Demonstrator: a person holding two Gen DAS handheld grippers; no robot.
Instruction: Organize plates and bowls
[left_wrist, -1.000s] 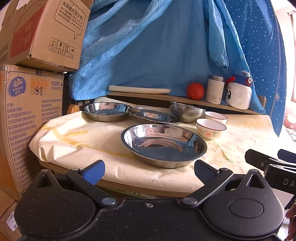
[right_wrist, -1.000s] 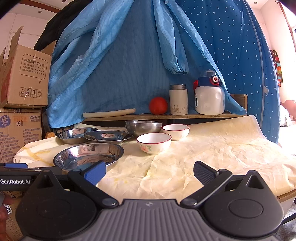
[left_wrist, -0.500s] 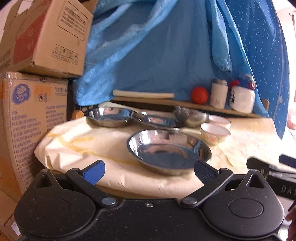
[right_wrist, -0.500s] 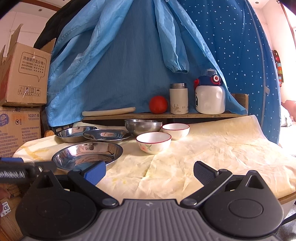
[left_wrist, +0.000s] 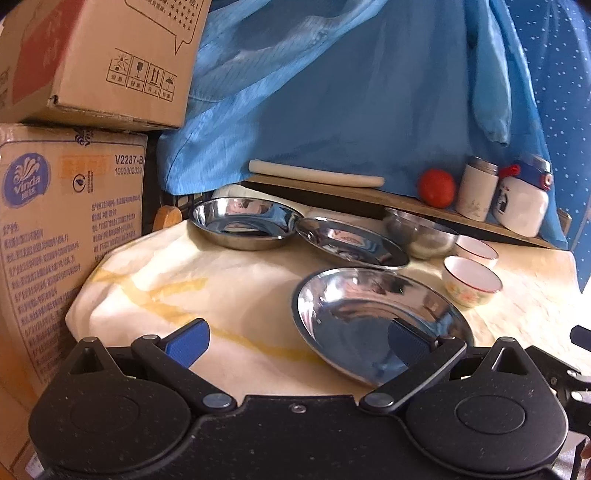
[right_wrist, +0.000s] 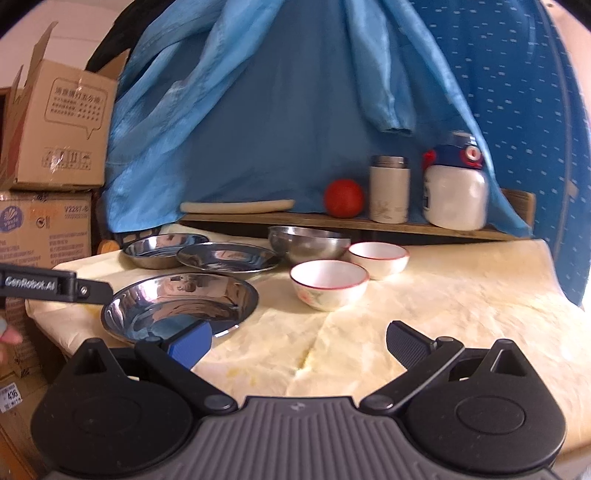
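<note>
A large steel dish (left_wrist: 380, 325) (right_wrist: 181, 306) sits at the table's near left. Behind it are two steel plates (left_wrist: 243, 223) (left_wrist: 351, 242), their rims overlapping, and a steel bowl (left_wrist: 421, 232) (right_wrist: 308, 242). Two red-rimmed white ceramic bowls (right_wrist: 328, 282) (right_wrist: 378, 258) stand to its right. My left gripper (left_wrist: 297, 341) is open and empty at the dish's near left rim, its right finger over the dish. My right gripper (right_wrist: 298, 343) is open and empty above the cloth right of the dish. The left gripper's body (right_wrist: 55, 286) shows in the right wrist view.
Stacked cardboard boxes (left_wrist: 70, 229) press against the table's left side. A wooden shelf (right_wrist: 332, 221) at the back carries a rolling pin (right_wrist: 236, 206), a red ball (right_wrist: 343, 197), a flask (right_wrist: 389, 194) and a white bottle (right_wrist: 456, 192). Blue cloth (right_wrist: 277, 110) hangs behind.
Both grippers have moved forward over the table's near edge. The left one also shifted left, so the large dish now lies under its right finger. Both stay open.
</note>
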